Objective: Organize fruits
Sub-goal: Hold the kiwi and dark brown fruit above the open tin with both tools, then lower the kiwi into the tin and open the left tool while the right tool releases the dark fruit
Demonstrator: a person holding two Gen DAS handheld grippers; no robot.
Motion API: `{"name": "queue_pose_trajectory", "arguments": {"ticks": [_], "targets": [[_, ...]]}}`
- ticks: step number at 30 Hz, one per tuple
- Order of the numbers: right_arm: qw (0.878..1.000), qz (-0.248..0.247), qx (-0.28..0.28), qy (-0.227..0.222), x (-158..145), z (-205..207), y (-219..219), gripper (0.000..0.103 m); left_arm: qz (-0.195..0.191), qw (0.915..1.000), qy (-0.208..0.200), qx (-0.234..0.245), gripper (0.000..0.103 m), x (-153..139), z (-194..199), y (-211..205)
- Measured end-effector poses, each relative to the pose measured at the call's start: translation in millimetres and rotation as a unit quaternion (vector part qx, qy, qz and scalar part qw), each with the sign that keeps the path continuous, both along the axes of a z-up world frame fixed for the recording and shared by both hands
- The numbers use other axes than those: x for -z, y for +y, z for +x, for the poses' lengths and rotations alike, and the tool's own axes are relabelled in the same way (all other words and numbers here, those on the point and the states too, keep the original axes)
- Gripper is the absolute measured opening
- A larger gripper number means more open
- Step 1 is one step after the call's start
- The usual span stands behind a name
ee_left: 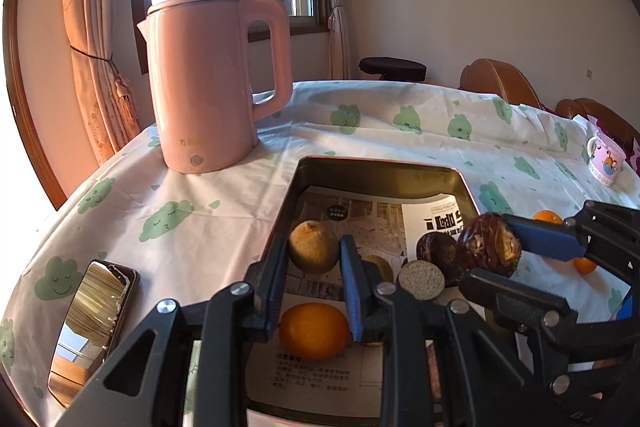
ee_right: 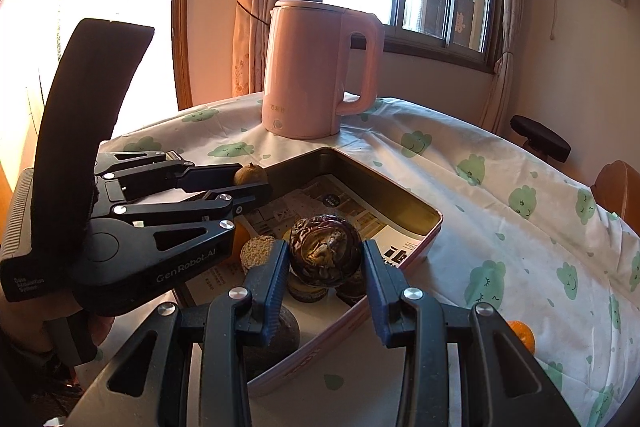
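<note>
The wrinkled dark-brown passion fruit [ee_right: 325, 253] has a leathery, shrivelled, slightly shiny skin. The dull yellow-brown kiwi-like fruit [ee_left: 313, 247] looks matt and faintly fuzzy; the round orange [ee_left: 313, 331] is smooth with fine pitting. The rectangular metal tin tray [ee_left: 376, 171] has brushed, softly reflective walls and printed paper lining its floor. The tall pink plastic kettle [ee_left: 218, 83] is satin-smooth. The white cloth table cover with green cloud prints [ee_left: 192, 203] lies creased and matt.

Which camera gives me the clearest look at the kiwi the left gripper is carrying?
The left wrist view: the kiwi sits large and almost whole between the left gripper's fingers, above the tin. In the right wrist view the kiwi is small, its lower half hidden behind a finger.
</note>
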State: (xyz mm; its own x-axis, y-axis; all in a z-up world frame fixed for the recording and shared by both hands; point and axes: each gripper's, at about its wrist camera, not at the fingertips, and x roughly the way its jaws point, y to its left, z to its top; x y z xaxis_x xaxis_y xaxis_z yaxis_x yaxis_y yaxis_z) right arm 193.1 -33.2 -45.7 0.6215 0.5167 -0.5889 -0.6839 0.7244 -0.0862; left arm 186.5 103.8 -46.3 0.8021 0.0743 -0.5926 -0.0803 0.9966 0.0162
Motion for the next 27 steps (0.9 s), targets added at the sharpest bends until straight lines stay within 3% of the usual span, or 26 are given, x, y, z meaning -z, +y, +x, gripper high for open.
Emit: {"name": "queue_pose_trajectory", "arguments": {"ticks": [27], "targets": [[1.000,-0.010,0.004,0.026,13.9,6.8,5.5,0.039,0.003,0.9995,0.031,0.006,0.027,10.1,7.6,-0.8]]}}
